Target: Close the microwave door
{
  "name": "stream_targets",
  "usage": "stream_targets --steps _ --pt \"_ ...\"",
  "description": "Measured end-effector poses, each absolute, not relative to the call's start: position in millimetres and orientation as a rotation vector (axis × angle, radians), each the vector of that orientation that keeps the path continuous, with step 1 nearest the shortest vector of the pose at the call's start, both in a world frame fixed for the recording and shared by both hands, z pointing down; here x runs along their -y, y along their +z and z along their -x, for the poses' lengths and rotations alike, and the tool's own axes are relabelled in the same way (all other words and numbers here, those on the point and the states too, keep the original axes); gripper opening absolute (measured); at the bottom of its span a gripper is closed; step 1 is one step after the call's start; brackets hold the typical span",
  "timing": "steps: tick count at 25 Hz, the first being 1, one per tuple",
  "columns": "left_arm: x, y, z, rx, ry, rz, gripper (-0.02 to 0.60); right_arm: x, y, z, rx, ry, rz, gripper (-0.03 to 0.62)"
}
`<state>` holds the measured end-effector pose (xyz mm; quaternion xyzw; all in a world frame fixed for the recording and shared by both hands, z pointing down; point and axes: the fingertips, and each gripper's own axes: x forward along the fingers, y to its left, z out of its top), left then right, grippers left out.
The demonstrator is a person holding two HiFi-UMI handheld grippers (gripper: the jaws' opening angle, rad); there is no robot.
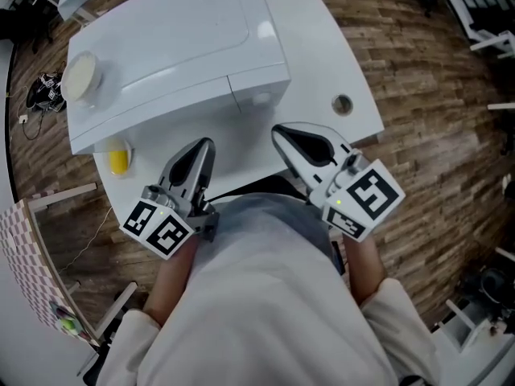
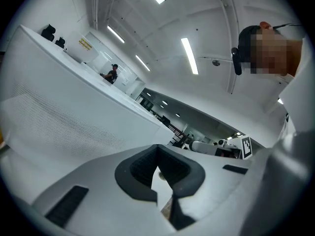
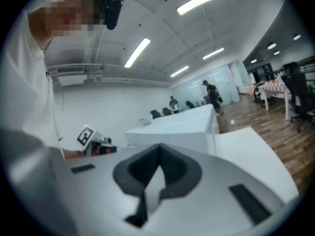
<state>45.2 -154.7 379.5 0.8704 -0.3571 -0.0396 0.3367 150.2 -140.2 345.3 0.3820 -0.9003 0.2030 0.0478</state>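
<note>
The white microwave (image 1: 177, 47) stands on a white table (image 1: 322, 47), seen from above. Its door lies flush with the front, and a seam (image 1: 231, 87) splits it from the control side. My left gripper (image 1: 205, 145) and right gripper (image 1: 278, 131) are held close to my body, just short of the microwave's front, with their tips pointing at it. Both are shut with nothing between the jaws. In the left gripper view the meshed door face (image 2: 59, 117) rises to the left of the shut left gripper (image 2: 157, 149). In the right gripper view the microwave (image 3: 177, 127) sits beyond the shut right gripper (image 3: 158, 149).
A round white lid (image 1: 80, 77) rests on the microwave's top left corner. A yellow object (image 1: 118, 159) sits on the table by the front left. A cable hole (image 1: 342, 103) is in the table on the right. Wooden floor (image 1: 434, 95) surrounds the table.
</note>
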Motion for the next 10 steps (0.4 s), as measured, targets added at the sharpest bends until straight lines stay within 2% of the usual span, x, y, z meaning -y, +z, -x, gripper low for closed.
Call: stream_targets --steps 10 --pt "150.1 382.7 -49.2 0.913 -0.09 -2.266 0.017 132.0 345.4 -146.5 2.772 0.669 -1.109 0.022"
